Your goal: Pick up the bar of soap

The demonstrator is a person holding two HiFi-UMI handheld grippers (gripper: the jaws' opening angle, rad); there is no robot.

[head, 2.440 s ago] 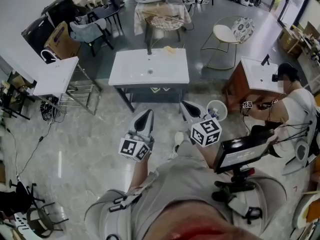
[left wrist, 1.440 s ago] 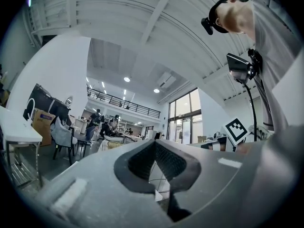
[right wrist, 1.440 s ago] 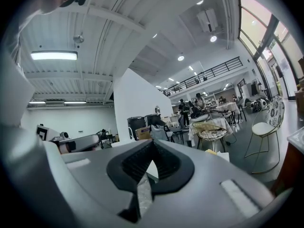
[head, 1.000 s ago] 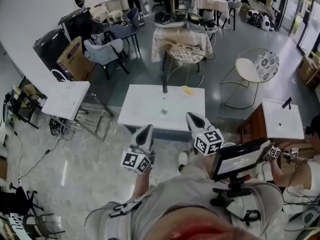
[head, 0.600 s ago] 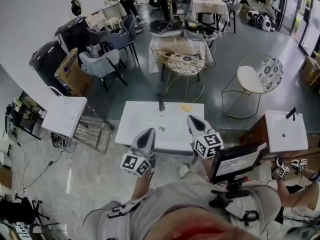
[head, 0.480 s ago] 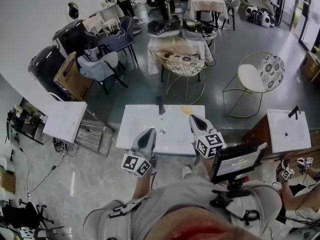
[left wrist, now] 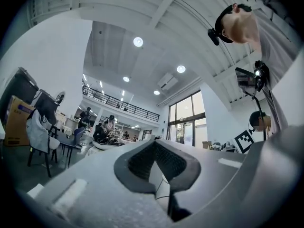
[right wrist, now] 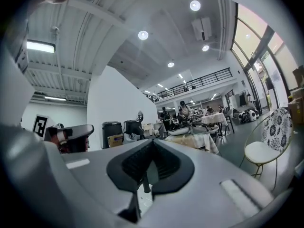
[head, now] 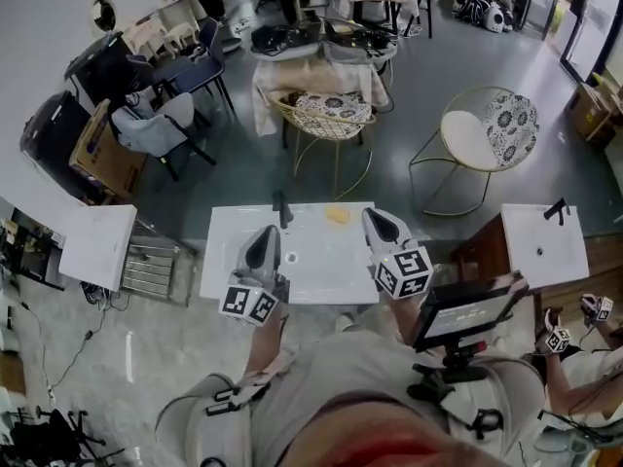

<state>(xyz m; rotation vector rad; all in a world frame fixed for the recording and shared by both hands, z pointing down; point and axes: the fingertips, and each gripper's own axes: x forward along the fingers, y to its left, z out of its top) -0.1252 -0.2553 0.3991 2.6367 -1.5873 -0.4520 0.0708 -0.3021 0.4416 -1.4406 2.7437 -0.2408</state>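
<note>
A yellow bar of soap [head: 337, 215] lies at the back edge of a white sink top [head: 234, 275], just right of the black faucet [head: 282, 208]. My left gripper [head: 264, 235] is shut with nothing in it, over the sink's left middle, left of and nearer than the soap. My right gripper [head: 376, 218] is also shut and holds nothing; it sits at the sink's right edge, a short way right of the soap. In both gripper views the jaws point level across the room, left gripper [left wrist: 154, 146] and right gripper [right wrist: 151, 148], and the soap is hidden.
Behind the sink stand a wire chair with a patterned cushion [head: 326, 108] and a round white chair [head: 468, 136]. A second sink on a wooden cabinet [head: 543, 244] is at the right, another white basin [head: 95, 246] and a metal rack [head: 148, 268] at the left. A person [head: 584, 368] sits at the lower right.
I have walked up to the sink: it has come from ahead to right under both grippers. Both grippers stayed shut and kept their spacing.
</note>
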